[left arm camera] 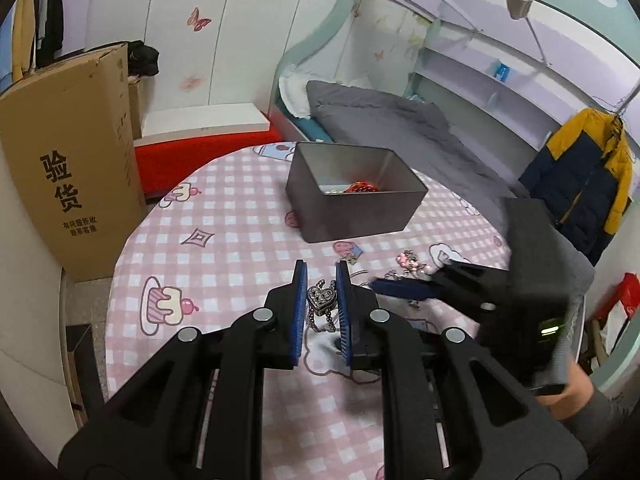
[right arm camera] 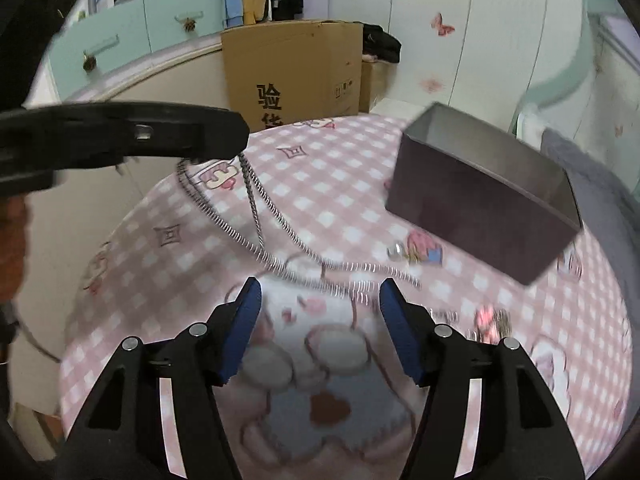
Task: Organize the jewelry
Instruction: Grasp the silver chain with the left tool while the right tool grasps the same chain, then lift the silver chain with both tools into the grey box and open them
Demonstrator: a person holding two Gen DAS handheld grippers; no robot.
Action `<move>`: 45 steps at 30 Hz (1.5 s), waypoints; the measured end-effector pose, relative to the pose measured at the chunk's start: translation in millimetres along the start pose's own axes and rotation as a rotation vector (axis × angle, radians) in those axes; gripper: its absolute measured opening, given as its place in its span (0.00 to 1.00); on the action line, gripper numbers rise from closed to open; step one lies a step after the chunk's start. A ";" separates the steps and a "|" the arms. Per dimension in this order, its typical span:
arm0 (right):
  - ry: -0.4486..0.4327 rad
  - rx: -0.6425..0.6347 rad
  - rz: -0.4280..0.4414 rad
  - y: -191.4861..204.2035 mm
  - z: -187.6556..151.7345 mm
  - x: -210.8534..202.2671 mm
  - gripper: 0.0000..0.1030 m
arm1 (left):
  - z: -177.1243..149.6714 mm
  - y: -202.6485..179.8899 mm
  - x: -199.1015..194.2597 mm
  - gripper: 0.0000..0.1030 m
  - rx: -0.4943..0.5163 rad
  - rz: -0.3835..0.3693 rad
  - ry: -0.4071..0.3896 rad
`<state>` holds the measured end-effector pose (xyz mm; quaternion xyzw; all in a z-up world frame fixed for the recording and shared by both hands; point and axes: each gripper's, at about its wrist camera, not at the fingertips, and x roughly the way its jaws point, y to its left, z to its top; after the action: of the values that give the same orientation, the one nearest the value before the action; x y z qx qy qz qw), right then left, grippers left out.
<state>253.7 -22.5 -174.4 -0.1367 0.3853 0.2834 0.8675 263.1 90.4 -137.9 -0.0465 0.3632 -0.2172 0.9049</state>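
Item: heart pendant [left arm camera: 320, 301] on a long silver chain [right arm camera: 256, 216]. The left tongs [left arm camera: 321, 305] are pinching the pendant between the blue pads [left arm camera: 301, 292], nearly closed on it, and holding it clear of the pink checked worktop [left arm camera: 224, 216]. In the right wrist view the chain is hanging from those tongs in loose loops, its far end trailing across the cloth just ahead of the right tongs [right arm camera: 320, 332].

Right tongs: standing open, gripping nothing, hovering low over the worktop; the picture is blurred there.

Container: grey metal box [left arm camera: 352, 216], open-topped, sitting further back on the worktop, with a red piece [left arm camera: 362, 187] and some pale items already lying inside.

Loose stock: a pink-and-silver cluster [left arm camera: 410, 261] and a small clear-stoned piece [right arm camera: 396, 251] are lying on the cloth between tongs and box.

Handling note: the chain is probably light, limp and slippery, liable to swing, snag or knot with the other pieces. The rigid pendant looks like the surest hold; the trailing loop likely wants gathering or lifting before going over the box rim.
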 end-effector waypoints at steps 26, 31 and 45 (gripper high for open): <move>-0.196 0.118 -0.006 -75.2 62.0 -111.7 0.03 | 65.5 -47.5 4.2 0.14 0.098 -0.060 -0.067; -0.243 0.101 -0.029 -84.0 78.3 -129.2 0.03 | 89.6 -59.3 4.2 0.14 0.129 -0.067 -0.091; -0.313 0.086 -0.096 -119.1 115.6 -132.7 0.03 | 153.9 -66.9 26.2 0.14 0.133 -0.043 -0.130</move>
<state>321.1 -116.7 3.8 -0.0720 0.2503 0.2426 0.9345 360.2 7.6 -25.8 -0.0081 0.2875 -0.2566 0.9227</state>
